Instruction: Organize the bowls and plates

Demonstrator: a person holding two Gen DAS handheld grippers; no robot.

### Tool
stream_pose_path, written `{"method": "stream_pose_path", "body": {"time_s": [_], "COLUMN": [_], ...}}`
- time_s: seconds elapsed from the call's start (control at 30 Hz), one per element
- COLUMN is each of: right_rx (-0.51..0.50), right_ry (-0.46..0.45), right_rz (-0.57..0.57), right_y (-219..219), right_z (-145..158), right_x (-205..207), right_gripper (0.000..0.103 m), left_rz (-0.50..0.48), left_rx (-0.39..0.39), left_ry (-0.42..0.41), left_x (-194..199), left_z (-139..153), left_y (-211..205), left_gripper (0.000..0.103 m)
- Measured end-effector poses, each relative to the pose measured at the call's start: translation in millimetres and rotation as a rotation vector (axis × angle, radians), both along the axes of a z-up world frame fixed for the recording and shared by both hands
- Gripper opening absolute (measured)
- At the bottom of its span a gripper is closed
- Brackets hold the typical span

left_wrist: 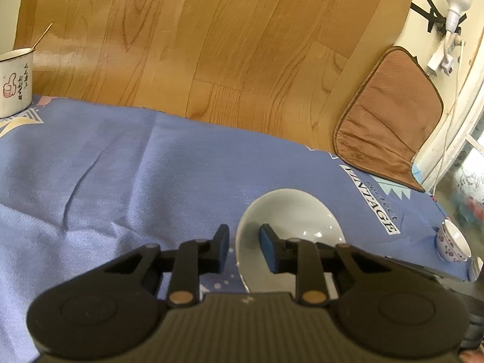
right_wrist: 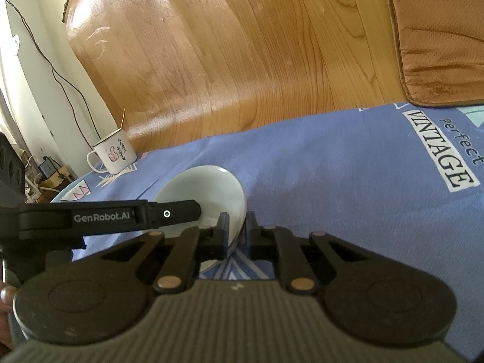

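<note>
A shallow pale grey-green dish [left_wrist: 290, 211] lies on the blue tablecloth [left_wrist: 121, 166]. In the left wrist view my left gripper [left_wrist: 245, 248] straddles the dish's left rim, one finger outside and one over the inside, with a gap on both sides of the rim. In the right wrist view the same dish [right_wrist: 199, 190] has its near right rim pinched between the pads of my right gripper [right_wrist: 237, 236]. There a black finger [right_wrist: 181, 211] of the left gripper reaches across the dish from the left.
A white enamel mug [left_wrist: 15, 81] [right_wrist: 113, 154] with a thumbs-up print stands at the cloth's far left corner. A small flowered bowl [left_wrist: 452, 243] sits at the right. A brown cushion [left_wrist: 390, 118] [right_wrist: 438, 39] lies beyond the cloth, above a wood floor.
</note>
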State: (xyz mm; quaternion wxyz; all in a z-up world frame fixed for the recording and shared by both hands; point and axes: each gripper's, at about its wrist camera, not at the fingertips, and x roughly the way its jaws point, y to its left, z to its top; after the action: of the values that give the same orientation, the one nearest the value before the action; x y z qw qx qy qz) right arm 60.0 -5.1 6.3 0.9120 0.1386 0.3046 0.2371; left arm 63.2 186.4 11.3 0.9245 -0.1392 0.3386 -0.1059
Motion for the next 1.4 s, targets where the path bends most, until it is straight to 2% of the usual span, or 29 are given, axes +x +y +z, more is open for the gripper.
{"method": "stream_pose_path", "body": {"time_s": [0.43,0.63,0.8,1.4], "right_rx": [0.031,0.044,0.044,0.024], "right_ry": [0.023,0.025,0.023,0.007], "right_rz": [-0.01,-0.013,-0.01,-0.015], "right_y": [-2.9,-4.9,-4.3,-2.2], "right_z": [1.1,-0.4,0.0,1.2], "right_x": [2.1,1.8,1.2,-1.1], "right_gripper": [0.018,0.018,0.018,0.016], "left_rz": [0.032,0.004,-0.02,-0.021], "left_rx": [-0.069,-0.036,-0.036,-0.031], "left_ry": [0.012,0.027,0.022,0.018], "left_x": [0.0,2.0,1.1,0.3], "left_z": [1.1,-1.5,-1.6,-1.1], "left_y": [15.0,6.9,3.1,1.6], "left_gripper": [0.028,0.026,0.013,0.013]}}
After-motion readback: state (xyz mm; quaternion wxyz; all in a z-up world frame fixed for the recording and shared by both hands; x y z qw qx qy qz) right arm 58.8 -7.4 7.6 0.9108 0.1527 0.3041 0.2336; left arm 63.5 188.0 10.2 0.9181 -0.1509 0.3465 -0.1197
